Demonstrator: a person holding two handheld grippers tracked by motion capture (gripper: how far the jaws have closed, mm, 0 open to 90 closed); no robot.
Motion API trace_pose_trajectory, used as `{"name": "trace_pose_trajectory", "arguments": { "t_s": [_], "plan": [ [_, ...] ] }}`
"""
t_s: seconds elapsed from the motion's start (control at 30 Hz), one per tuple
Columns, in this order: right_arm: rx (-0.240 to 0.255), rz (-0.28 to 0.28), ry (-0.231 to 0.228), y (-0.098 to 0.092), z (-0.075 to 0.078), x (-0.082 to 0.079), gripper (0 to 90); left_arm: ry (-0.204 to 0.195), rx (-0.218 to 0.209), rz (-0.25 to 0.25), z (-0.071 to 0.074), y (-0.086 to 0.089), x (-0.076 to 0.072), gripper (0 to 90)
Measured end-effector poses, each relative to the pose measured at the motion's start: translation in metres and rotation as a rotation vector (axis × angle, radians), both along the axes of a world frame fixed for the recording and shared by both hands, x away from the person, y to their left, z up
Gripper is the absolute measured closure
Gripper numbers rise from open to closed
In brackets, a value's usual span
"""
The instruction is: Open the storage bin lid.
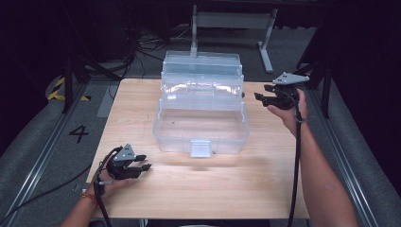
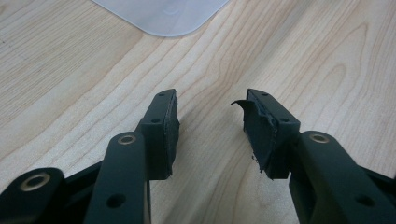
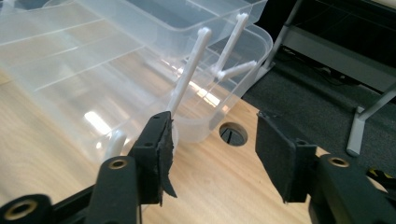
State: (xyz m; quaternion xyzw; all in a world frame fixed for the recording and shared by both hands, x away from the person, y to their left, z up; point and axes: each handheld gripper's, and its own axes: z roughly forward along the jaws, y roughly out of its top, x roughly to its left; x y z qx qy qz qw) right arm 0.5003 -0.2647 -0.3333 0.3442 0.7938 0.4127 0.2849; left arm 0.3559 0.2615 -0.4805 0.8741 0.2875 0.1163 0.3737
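A clear plastic tiered box (image 1: 201, 111) stands open in the middle of the wooden table (image 1: 198, 184), its trays stepped back toward the far edge. My left gripper (image 1: 144, 162) rests low at the front left, well apart from the box, jaws open over bare wood. In the left gripper view (image 2: 210, 100) nothing lies between the pads, and a corner of the box (image 2: 163, 16) shows ahead. My right gripper (image 1: 259, 92) hovers by the box's right end, open. In the right gripper view (image 3: 212, 121) the box's end wall (image 3: 93, 70) and white hinge arms (image 3: 189, 70) are just ahead, untouched.
A round cable hole (image 3: 232, 134) sits in the table next to the box's far right corner. A white metal frame (image 1: 231, 21) stands on the floor beyond the table. A painted "4" (image 1: 79, 133) marks the floor at the left.
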Motion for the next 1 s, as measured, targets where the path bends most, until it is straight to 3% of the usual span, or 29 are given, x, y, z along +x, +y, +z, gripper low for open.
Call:
{"name": "trace_pose_trajectory", "arguments": {
  "t_s": [0.3,0.4,0.63,1.0],
  "plan": [
    [0.011,0.012,-0.002,-0.015,-0.017,-0.039,41.5,0.002,0.001,-0.003,0.0,0.0,0.0,55.2],
    [-0.012,0.012,0.005,-0.021,-0.027,-0.051,40.4,0.002,0.002,-0.003,0.0,0.0,0.0,55.2],
    [-0.009,-0.002,0.026,-0.035,-0.044,-0.07,39.6,0.005,0.0,-0.002,0.0,-0.001,0.001,55.1],
    [-0.075,-0.014,0.088,-0.052,-0.081,-0.1,35.1,0.003,0.001,-0.001,0.0,-0.001,0.001,55.1]
  ]
}}
